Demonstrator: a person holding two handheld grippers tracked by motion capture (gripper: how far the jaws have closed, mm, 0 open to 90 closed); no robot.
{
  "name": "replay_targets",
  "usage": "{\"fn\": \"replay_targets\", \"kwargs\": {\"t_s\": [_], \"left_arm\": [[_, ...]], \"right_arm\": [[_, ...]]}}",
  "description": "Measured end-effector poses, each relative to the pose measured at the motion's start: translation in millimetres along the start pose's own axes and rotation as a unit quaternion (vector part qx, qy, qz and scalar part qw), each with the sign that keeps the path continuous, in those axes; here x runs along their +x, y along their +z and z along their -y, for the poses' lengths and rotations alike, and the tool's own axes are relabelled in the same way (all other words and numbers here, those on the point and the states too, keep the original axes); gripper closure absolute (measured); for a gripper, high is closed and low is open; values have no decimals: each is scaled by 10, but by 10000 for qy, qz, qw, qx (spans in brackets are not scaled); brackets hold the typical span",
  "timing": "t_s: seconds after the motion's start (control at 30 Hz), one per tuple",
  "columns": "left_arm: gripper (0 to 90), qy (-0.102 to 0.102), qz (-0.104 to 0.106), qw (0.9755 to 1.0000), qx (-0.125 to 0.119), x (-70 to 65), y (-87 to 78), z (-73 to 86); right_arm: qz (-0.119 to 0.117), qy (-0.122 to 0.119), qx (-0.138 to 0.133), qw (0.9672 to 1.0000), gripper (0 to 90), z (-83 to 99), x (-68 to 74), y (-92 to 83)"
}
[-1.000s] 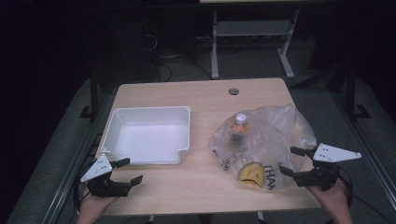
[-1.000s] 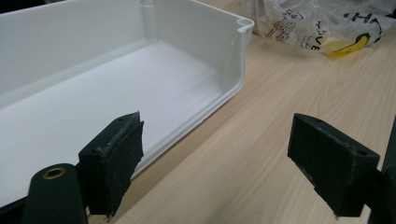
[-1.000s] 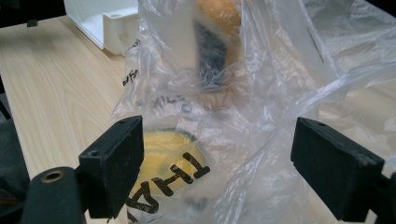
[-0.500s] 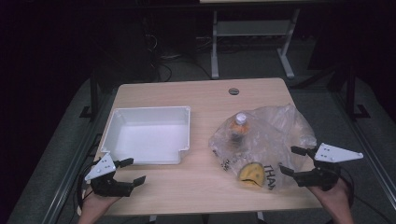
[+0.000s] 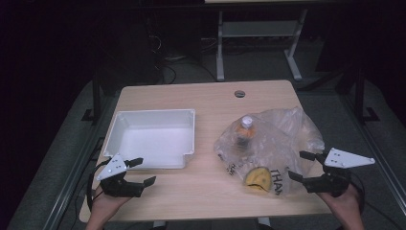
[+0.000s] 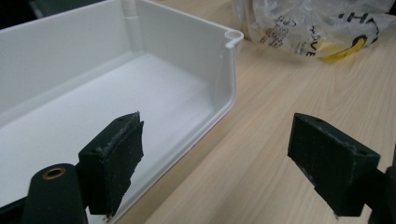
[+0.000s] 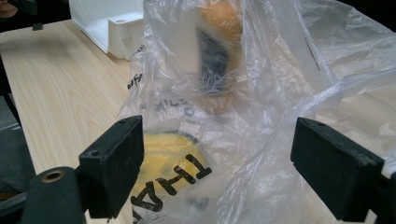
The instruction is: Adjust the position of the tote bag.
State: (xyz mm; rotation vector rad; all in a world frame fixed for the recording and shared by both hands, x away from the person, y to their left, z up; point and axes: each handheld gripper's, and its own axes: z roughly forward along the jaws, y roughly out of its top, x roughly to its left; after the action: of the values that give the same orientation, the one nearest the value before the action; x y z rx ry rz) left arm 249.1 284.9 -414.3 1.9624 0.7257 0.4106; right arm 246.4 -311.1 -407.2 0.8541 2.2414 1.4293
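Note:
A clear plastic bag (image 5: 273, 143) with black print lies on the right half of the wooden table (image 5: 210, 103). Inside it stands a bottle (image 5: 244, 132) with a white cap, and a round yellow object (image 5: 257, 177) lies at its near edge. In the right gripper view the bag (image 7: 261, 93) is close ahead, with the yellow object (image 7: 163, 158) low between the jaws. My right gripper (image 5: 300, 166) is open at the bag's near right edge. An empty white tray (image 5: 153, 139) sits on the left. My left gripper (image 5: 141, 171) is open beside the tray's near left corner (image 6: 140, 79).
A round cable hole (image 5: 239, 93) sits near the table's far edge. Bare wood (image 5: 201, 187) lies between tray and bag at the front. Behind the table stands a metal frame (image 5: 258, 33) on dark floor, with cables.
My left gripper has shifted slightly toward the tray's near corner. The right gripper has barely moved and stays at the bag's edge.

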Motion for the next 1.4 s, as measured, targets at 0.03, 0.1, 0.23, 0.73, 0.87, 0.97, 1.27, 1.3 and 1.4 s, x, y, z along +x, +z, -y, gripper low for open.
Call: {"fn": "replay_targets", "kwargs": {"t_s": [0.03,0.1,0.23,0.73,0.87,0.97,1.27,1.3,1.4], "left_arm": [[176,0,0,10000,0,0,0,0],[176,32,14,10000,-28,-15,1,-29],[176,153,99,9998,-29,-43,22,-115],[180,581,607,9964,60,-243,388,-648],[198,698,700,9950,157,-286,478,-752],[198,751,764,9941,148,-337,579,-831],[212,832,1013,9909,308,-448,862,-970],[211,832,1013,9909,308,-448,862,-970],[212,898,1127,9890,332,-500,988,-1064]], "right_arm": [[0,0,0,10000,166,0,0,0],[5,33,-13,10000,166,-4,13,-15],[-5,-11,-16,10000,165,-19,18,-18],[-26,-13,-34,10000,164,-27,10,-34],[-28,0,-23,10000,165,-21,11,-55],[-7,-35,-27,10000,166,-38,13,-67],[-78,11,-66,9999,165,-31,17,-66],[-78,11,-66,9999,165,-31,17,-66],[-41,39,-101,9999,166,-24,12,-93]]}}
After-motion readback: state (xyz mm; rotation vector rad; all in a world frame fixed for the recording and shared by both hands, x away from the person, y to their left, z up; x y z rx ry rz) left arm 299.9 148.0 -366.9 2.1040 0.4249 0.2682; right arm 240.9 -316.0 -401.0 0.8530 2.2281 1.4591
